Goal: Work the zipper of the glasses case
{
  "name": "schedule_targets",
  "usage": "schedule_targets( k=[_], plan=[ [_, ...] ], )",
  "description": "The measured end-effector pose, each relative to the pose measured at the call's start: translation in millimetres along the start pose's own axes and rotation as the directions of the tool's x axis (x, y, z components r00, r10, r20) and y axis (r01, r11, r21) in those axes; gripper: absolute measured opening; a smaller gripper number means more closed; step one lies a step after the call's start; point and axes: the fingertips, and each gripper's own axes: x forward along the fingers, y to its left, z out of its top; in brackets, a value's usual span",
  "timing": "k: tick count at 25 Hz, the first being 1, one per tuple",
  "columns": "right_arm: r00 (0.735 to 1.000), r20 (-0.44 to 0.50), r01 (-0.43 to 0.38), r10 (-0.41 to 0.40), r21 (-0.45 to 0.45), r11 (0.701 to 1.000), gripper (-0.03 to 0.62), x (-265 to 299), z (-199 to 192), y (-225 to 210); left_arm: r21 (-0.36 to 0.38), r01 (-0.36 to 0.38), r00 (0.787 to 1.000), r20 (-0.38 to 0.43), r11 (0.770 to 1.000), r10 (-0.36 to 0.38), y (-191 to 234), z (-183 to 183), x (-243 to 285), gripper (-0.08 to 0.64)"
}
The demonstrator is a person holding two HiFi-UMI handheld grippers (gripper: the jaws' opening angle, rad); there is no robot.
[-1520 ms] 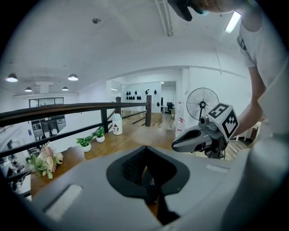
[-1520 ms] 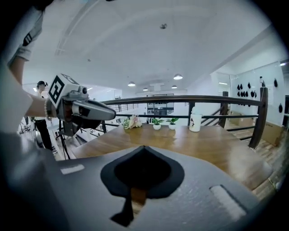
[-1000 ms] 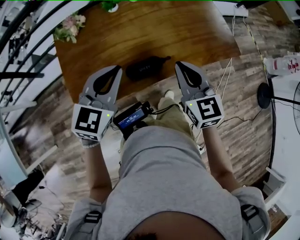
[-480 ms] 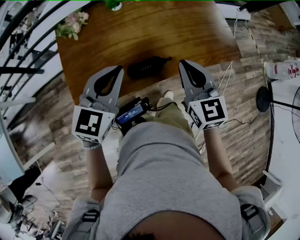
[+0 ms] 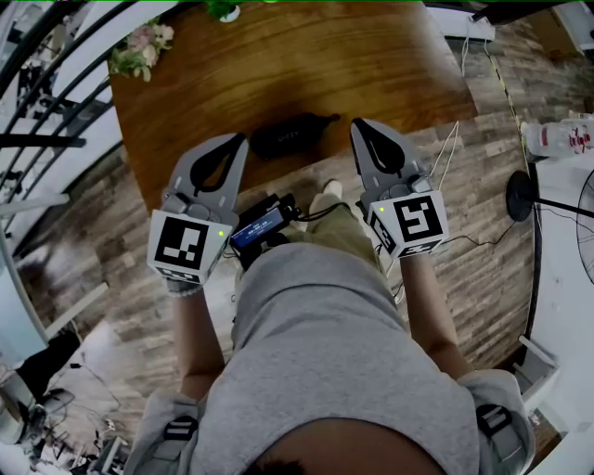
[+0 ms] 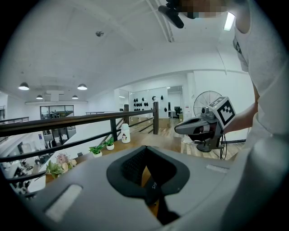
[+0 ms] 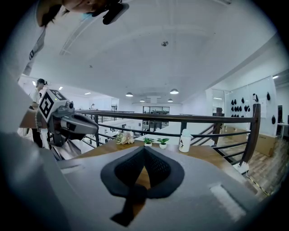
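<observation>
A black glasses case (image 5: 288,136) lies on the wooden table (image 5: 278,65) near its front edge, a short pull tab sticking out at its right end. My left gripper (image 5: 241,140) is held just left of the case, jaws shut with nothing between them. On the other side, my right gripper (image 5: 356,126) hovers a little off the case, also shut and empty. Neither touches the case. The left gripper view shows its closed jaws (image 6: 145,149) pointing over the table; the right gripper view shows the same (image 7: 144,148). The case is hidden in both gripper views.
A flower bunch (image 5: 139,51) and a small green plant (image 5: 219,11) stand at the table's far left. A white bottle (image 7: 184,142) sits by the dark railing (image 7: 180,119). A fan base (image 5: 522,195) and cables lie on the wood floor at right.
The left gripper has edged slightly right toward the case. The right gripper has hardly moved. Both stay shut.
</observation>
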Motion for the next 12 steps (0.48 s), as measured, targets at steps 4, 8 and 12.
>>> schedule_targets(
  k=[4,8,12],
  plan=[
    [1.000,-0.002,-0.008,0.008,-0.005,1.000,0.001,2.2,-0.1,2.9,-0.005,-0.001,1.000,-0.001,1.000,0.001,0.8,-1.6,1.2,0.014],
    [1.000,-0.005,-0.007,0.007,-0.005,1.000,0.000,2.8,1.3,3.0,-0.011,-0.002,1.000,-0.006,1.000,0.002,2.0,-2.8,0.7,0.014],
    [1.000,-0.007,-0.003,0.003,-0.010,1.000,0.001,2.8,1.1,1.3,-0.019,-0.011,1.000,-0.015,1.000,0.011,3.6,-8.0,0.8,0.014]
  ],
)
